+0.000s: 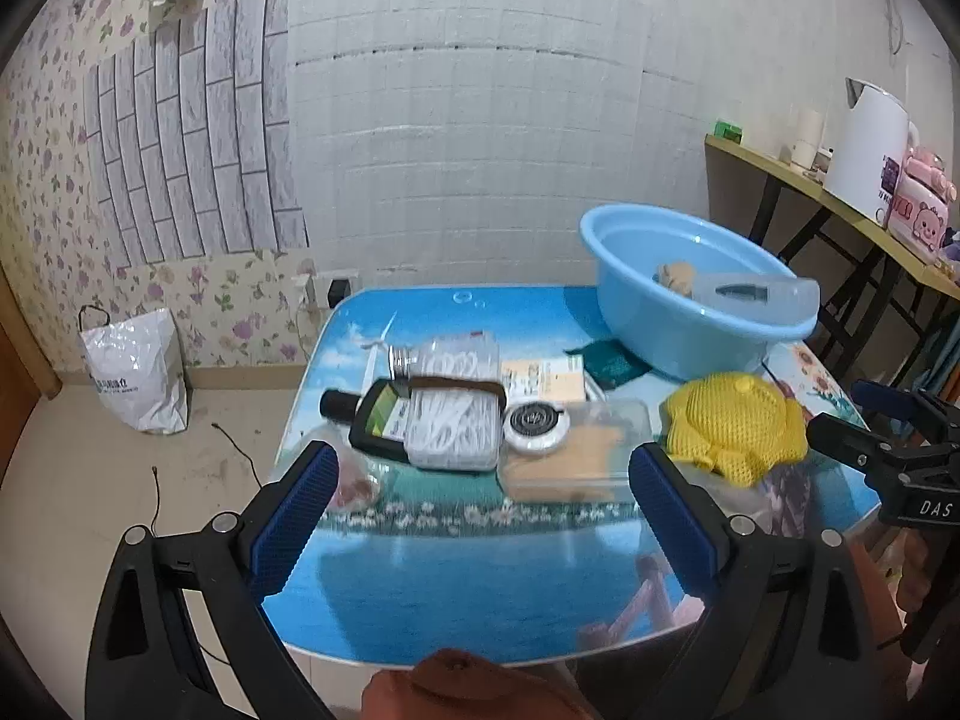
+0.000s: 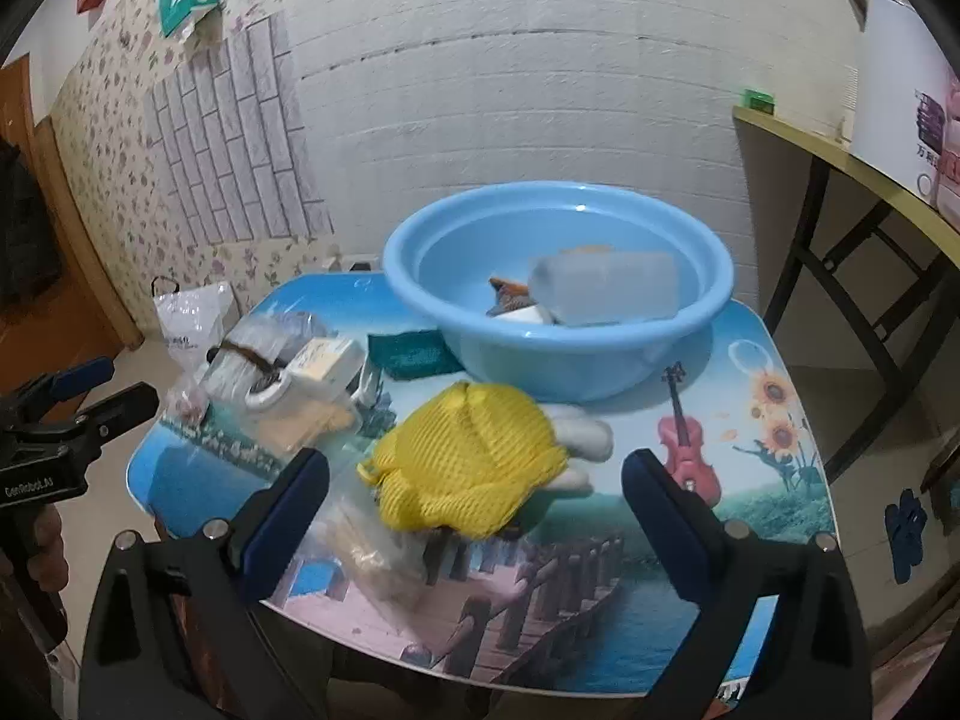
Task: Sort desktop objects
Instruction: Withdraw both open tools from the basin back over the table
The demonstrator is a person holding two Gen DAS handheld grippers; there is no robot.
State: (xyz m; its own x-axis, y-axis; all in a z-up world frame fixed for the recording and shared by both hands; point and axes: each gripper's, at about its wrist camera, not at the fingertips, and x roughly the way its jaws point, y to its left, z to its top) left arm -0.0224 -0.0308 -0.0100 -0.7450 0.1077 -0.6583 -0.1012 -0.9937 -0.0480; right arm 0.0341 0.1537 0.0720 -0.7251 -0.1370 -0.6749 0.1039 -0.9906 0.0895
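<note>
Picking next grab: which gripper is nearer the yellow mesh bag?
Right. The right gripper is open with the yellow mesh bag just ahead between its fingers; the left gripper sits off to the bag's left.

right tool point(image 2: 474, 495) wide open over yellow mesh bag point(image 2: 468, 459), blue basin point(image 2: 480, 354) behind w/ clear box point(image 2: 606, 288)

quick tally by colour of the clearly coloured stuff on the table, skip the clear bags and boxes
Blue: 1, the basin
Yellow: 1, the mesh pouch
Dark green: 1, the flat cloth beside the basin
Black: 1, the bottle lying on its side
White: 1, the round tin
Total: 5
</note>
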